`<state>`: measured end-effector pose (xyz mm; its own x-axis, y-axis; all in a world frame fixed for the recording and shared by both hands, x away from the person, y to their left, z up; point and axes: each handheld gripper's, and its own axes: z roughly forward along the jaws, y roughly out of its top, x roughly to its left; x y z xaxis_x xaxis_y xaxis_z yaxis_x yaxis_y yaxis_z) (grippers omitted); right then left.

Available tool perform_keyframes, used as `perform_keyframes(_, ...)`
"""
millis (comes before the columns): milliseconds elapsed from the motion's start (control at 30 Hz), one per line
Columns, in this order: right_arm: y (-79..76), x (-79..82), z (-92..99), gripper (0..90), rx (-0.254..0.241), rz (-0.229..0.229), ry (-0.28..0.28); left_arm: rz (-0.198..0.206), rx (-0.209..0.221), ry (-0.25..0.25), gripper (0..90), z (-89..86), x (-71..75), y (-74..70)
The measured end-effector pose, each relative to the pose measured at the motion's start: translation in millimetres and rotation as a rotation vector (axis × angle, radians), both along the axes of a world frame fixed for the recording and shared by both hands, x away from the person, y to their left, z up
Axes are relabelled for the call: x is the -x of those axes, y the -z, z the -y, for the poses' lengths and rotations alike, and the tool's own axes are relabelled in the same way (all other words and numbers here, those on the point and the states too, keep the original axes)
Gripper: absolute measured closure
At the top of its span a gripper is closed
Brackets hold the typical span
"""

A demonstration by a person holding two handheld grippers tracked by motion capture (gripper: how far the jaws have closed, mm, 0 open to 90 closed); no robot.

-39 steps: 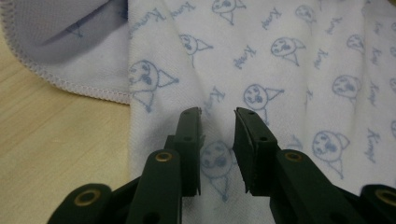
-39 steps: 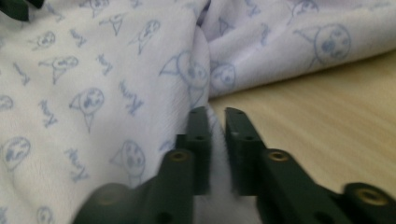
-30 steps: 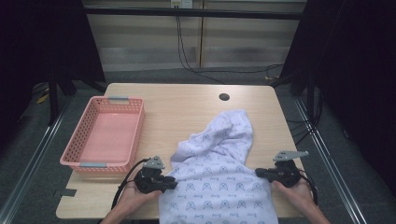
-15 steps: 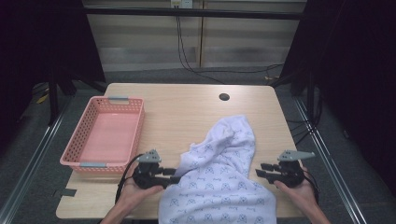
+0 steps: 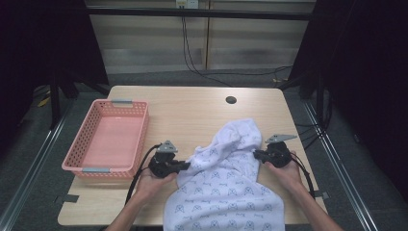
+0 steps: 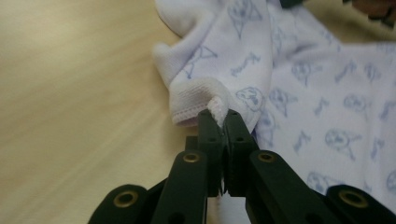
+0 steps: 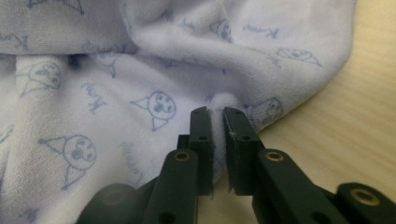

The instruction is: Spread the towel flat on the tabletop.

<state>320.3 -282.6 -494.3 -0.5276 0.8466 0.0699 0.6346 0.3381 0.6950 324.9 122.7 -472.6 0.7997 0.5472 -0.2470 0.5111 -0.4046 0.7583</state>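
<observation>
A white cloth (image 5: 226,192) printed with small blue figures lies bunched on the wooden table (image 5: 192,110) and hangs over its near edge. My left gripper (image 5: 187,166) is at the cloth's left edge. Its jaws have just closed and are shut on a rolled hem of the cloth (image 6: 196,93), with my left gripper's (image 6: 219,114) tips pinching it. My right gripper (image 5: 255,154) is at the cloth's right edge. Its jaws have also just closed, and my right gripper (image 7: 217,114) pinches a small fold of the cloth (image 7: 140,84).
A pink plastic basket (image 5: 141,139) stands at the table's left side, close beside the left hand. A round cable hole (image 5: 231,100) is in the far part of the tabletop. Black cables trail from both grippers toward the near edge.
Both grippers moved inward and away from the near edge onto the cloth's sides. The right one came in from the right. The cloth has drawn narrower between them.
</observation>
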Motion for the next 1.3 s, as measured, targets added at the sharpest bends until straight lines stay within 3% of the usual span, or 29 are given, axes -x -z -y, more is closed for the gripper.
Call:
perform_keyframes(167,-39.0,-3.6,12.4,84.9,-0.022,0.100,0.033,0.092,0.070,-0.083,88.3,-21.3,-19.4,-42.3)
perform_keyframes(233,-71.2,-7.9,22.3,84.8,-0.055,0.175,0.060,0.127,0.099,-0.116,88.3,-27.8,-24.3,-58.2)
perform_keyframes(300,-76.7,-8.5,24.1,84.8,-0.063,0.189,0.058,0.133,0.127,-0.123,88.3,-30.1,-25.1,-64.3)
perform_keyframes(367,-83.1,-6.1,23.0,84.8,-0.085,0.199,0.052,0.130,0.084,-0.099,88.2,-27.0,-18.9,-59.2)
perform_keyframes(467,-72.2,6.4,17.1,84.8,-0.076,0.161,0.000,0.073,0.071,-0.055,88.1,-27.1,-1.7,-40.2)
perform_keyframes(500,-60.2,28.4,14.5,84.8,-0.085,0.133,-0.039,0.062,0.059,-0.036,88.0,-28.8,6.9,-34.8)
perform_keyframes(567,-56.8,37.1,14.1,84.8,-0.092,0.125,-0.053,0.036,0.045,-0.002,88.0,-32.9,23.6,-26.7)
perform_keyframes(633,-48.7,61.4,15.1,84.8,-0.108,0.091,-0.072,-0.014,0.047,0.032,87.9,-38.5,42.8,-19.6)
perform_keyframes(700,-41.2,84.5,17.0,84.8,-0.102,0.068,-0.084,-0.039,0.016,0.082,87.2,-41.0,61.9,-13.0)
perform_keyframes(733,-36.6,94.8,19.0,84.7,-0.117,0.040,-0.095,-0.073,0.012,0.112,86.4,-42.2,72.3,-8.6)
perform_keyframes(767,-29.6,105.5,20.1,84.5,-0.121,0.012,-0.104,-0.085,0.010,0.138,83.5,-42.4,79.5,-5.2)
perform_keyframes(800,-20.6,115.6,19.7,83.1,-0.085,-0.032,-0.112,-0.089,0.003,0.146,76.4,-42.5,83.2,-3.1)
perform_keyframes(833,-20.6,115.6,19.7,83.1,-0.085,-0.032,-0.112,-0.090,-0.001,0.139,76.4,-42.2,86.3,-1.8)
perform_keyframes(867,-17.4,118.9,19.4,79.7,-0.082,-0.058,-0.110,-0.081,-0.001,0.142,70.7,-42.0,86.2,-2.2)
perform_keyframes(900,-15.7,119.1,19.5,75.6,-0.073,-0.050,-0.123,-0.056,0.011,0.128,66.4,-41.8,83.3,-4.3)
perform_keyframes(933,-21.3,115.3,22.2,67.7,-0.108,-0.021,-0.109,-0.043,0.032,0.104,60.5,-43.2,78.2,-6.5)
perform_keyframes(1000,-23.8,112.1,23.9,65.3,-0.122,-0.002,-0.108,-0.039,0.084,0.073,60.5,-44.9,66.2,-9.7)
perform_keyframes(1067,-30.4,102.6,27.4,60.9,-0.141,0.030,-0.090,-0.028,0.085,0.039,61.5,-42.1,49.8,-11.3)
perform_keyframes(1100,-33.0,86.8,30.4,59.6,-0.142,0.048,-0.067,-0.032,0.082,0.032,63.6,-38.9,40.5,-10.6)
perform_keyframes(1167,-33.1,77.9,30.7,59.2,-0.119,0.061,-0.051,-0.014,0.047,-0.001,63.9,-29.3,18.2,-5.7)
perform_keyframes(1233,-30.4,55.7,34.2,58.5,-0.112,0.060,-0.017,-0.039,0.062,-0.026,64.4,-23.0,0.4,0.1)
perform_keyframes(1267,-28.6,44.8,35.6,58.1,-0.098,0.065,-0.001,-0.039,0.047,-0.042,65.1,-19.5,-7.9,2.4)
perform_keyframes(1300,-26.3,34.3,36.7,57.9,-0.079,0.068,0.012,-0.035,0.001,-0.051,65.5,-14.3,-17.3,5.5)
